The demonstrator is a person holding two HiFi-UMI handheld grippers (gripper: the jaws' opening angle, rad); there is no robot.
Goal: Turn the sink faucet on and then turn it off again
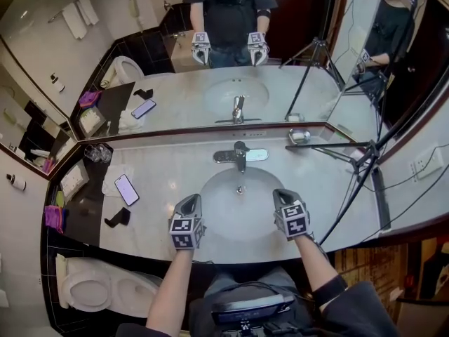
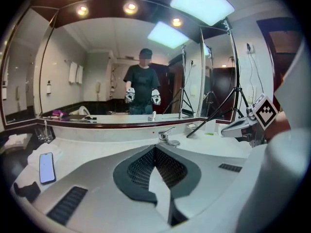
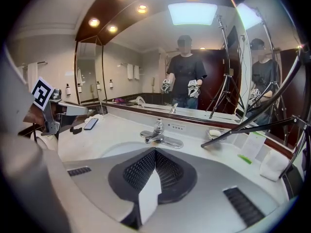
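Note:
A chrome single-lever faucet [image 1: 240, 154] stands behind the white sink basin [image 1: 210, 213] in the marble counter. No stream shows under its spout. My left gripper [image 1: 189, 202] hovers over the basin's front left rim, shut and empty, well short of the faucet. My right gripper [image 1: 282, 195] hangs over the front right rim, also shut with nothing in it. In the left gripper view the faucet [image 2: 167, 137] lies straight beyond the shut left gripper [image 2: 155, 152]. The right gripper view has the faucet [image 3: 158, 136] just past the shut right gripper [image 3: 155, 154].
A phone [image 1: 127, 189] on a white cloth, a black object [image 1: 117, 218] and glasses [image 1: 98, 153] lie on the counter's left. A soap dish [image 1: 299, 136] sits at the back right. A tripod's legs [image 1: 351, 167] cross the right side. A toilet [image 1: 91, 286] stands lower left.

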